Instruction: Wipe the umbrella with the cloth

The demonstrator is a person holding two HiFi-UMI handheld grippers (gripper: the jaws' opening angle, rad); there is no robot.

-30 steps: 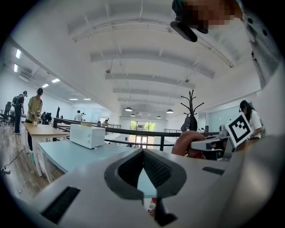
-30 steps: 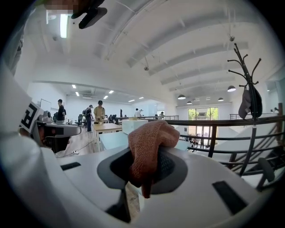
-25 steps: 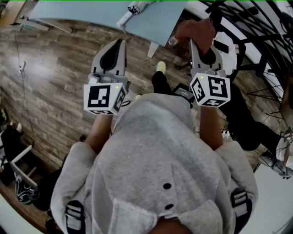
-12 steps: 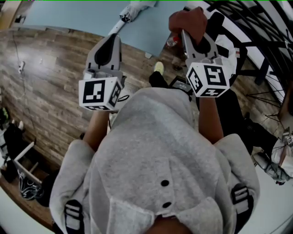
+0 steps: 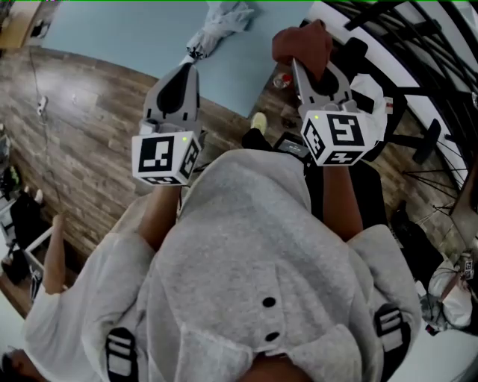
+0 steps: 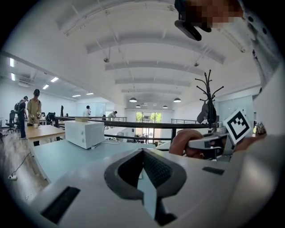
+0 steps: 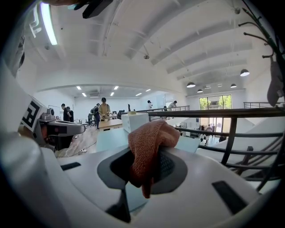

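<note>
Right gripper (image 5: 299, 69) has its fingers pinching the rust-coloured cloth (image 5: 302, 43), which bunches over the tips. Left gripper (image 5: 191, 71) carries nothing, fingers pressed together. Ahead of both, the folded umbrella (image 5: 221, 19) lies on the pale blue table (image 5: 112, 33).

My head view is evenly lit and rather flat, with only soft shadows on the wooden floor (image 5: 82, 142), and its edges bow hard. Both gripper views are bright: daylight burns out the far windows (image 6: 147, 117), and a strip light (image 7: 48, 22) glares at the upper left of the right gripper view. Black fisheye corners ring both. The near cloth (image 7: 149, 147) is sharp enough to show its weave.
</note>
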